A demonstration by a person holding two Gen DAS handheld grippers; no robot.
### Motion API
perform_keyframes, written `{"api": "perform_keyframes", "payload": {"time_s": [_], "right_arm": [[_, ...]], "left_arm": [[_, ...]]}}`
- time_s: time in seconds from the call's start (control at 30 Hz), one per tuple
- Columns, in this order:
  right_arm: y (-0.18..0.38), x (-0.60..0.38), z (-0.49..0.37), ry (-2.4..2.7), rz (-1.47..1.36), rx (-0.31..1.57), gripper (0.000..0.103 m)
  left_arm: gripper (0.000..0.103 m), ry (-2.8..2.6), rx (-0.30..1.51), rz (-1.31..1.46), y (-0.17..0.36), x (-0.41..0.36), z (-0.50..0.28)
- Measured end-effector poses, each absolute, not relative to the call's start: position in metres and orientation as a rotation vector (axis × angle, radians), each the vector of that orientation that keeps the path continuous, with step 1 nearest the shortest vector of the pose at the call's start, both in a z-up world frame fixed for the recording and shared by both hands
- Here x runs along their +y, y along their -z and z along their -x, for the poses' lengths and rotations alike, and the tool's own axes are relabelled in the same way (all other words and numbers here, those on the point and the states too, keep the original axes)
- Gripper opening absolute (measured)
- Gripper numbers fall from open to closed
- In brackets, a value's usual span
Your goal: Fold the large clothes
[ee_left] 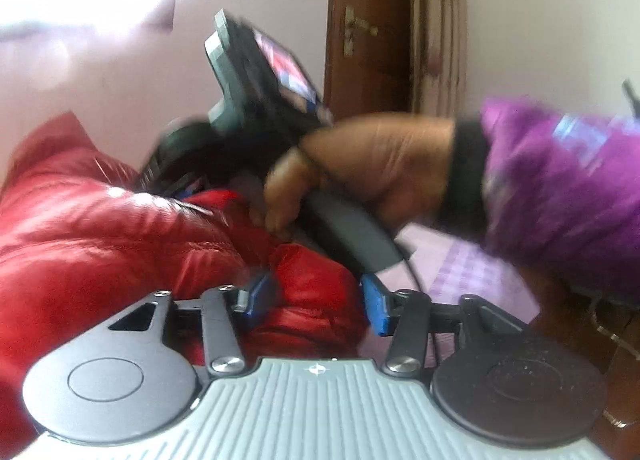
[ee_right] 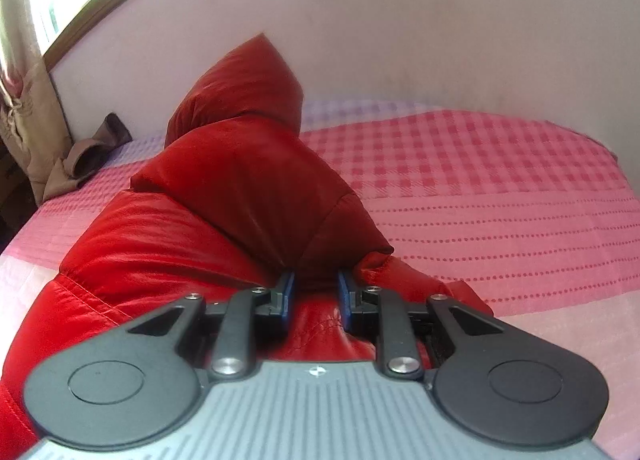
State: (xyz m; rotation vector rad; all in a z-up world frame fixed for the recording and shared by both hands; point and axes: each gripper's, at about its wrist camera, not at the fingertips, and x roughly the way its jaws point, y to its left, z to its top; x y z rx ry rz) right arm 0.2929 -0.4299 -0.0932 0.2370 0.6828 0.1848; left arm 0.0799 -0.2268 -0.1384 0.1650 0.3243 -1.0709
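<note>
A puffy red jacket (ee_right: 240,180) lies on a pink checked bedspread (ee_right: 500,188), with one padded part standing up in a peak. My right gripper (ee_right: 316,298) is shut on a fold of the jacket, its blue pads pinching the fabric. In the left wrist view, the red jacket (ee_left: 100,240) fills the left side. My left gripper (ee_left: 316,302) stands open, and a bulge of the jacket sits between its blue pads. A hand (ee_left: 372,168) in a purple sleeve holds the right gripper just above the jacket; its tips are blurred.
A wooden door (ee_left: 372,20) stands behind the hand. A curtain (ee_right: 20,100) hangs beside a bright window at the left. A brown cloth (ee_right: 96,144) lies at the bed's far left corner. A plain wall runs behind the bed.
</note>
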Motion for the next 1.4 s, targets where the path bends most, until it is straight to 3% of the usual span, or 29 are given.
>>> {"api": "perform_keyframes", "payload": {"time_s": [0.13,0.2,0.27,0.73,1.4], "right_arm": [[0.097,-0.432,-0.289,-0.173,-0.266,0.645,0.021],[0.099,-0.432,-0.288,-0.169,-0.275,0.630,0.021],[0.098,-0.430,-0.287,-0.155,-0.277,0.608,0.021],[0.118,-0.420,-0.257,-0.068,-0.295,0.383,0.021],[0.118,-0.399,-0.261,0.055,-0.102,0.362,0.021]], "left_arm": [[0.060,1.066,0.317,-0.088,0.116,-0.194,-0.074],[0.073,1.029,0.298,-0.047,0.100,-0.182,-0.078],[0.078,0.975,0.287,-0.006,0.087,-0.174,-0.090],[0.075,0.890,0.401,0.058,0.100,-0.164,-0.144],[0.075,0.882,0.431,-0.014,0.119,-0.170,-0.157]]}}
